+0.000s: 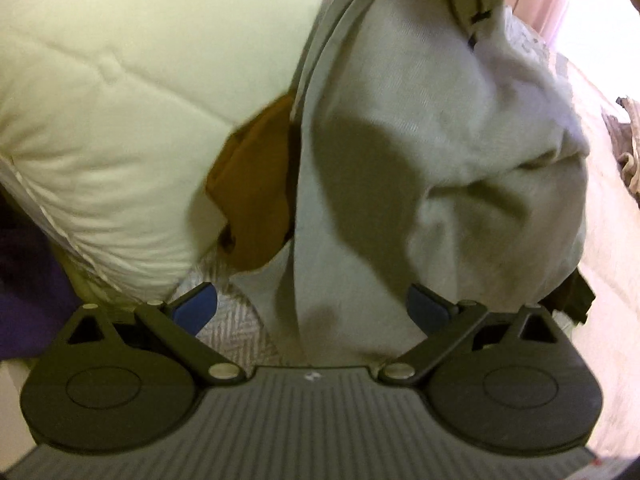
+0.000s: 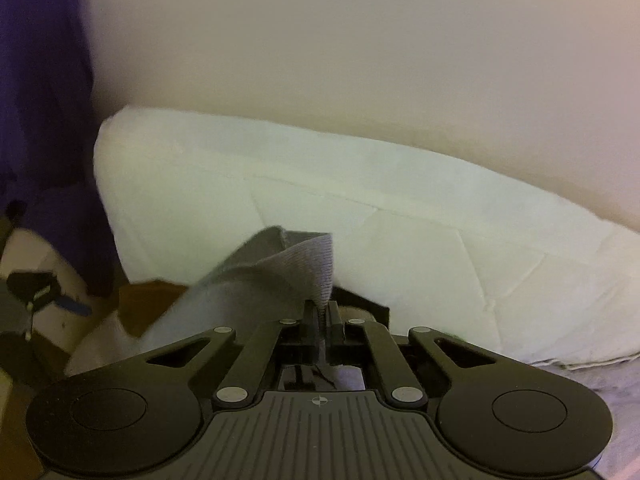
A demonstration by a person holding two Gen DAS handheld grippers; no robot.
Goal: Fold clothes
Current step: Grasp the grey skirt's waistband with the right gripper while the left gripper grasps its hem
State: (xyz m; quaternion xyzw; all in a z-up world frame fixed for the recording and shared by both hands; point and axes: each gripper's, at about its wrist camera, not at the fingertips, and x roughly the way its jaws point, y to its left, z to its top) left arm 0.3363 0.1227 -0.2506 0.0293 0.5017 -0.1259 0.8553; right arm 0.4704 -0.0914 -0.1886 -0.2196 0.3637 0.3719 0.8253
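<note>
One grey garment is seen crumpled on the bed, beside a white quilted pillow. Its ribbed hem is clamped between the closed jaws of the right gripper. The left gripper is spread wide, fabric lying between its blue pads. A brown cloth is wedged between pillow and garment.

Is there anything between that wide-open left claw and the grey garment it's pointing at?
Nothing visible. The left gripper stands open with the grey garment already lying between its blue pads. The brown cloth sits off to the side.
</note>
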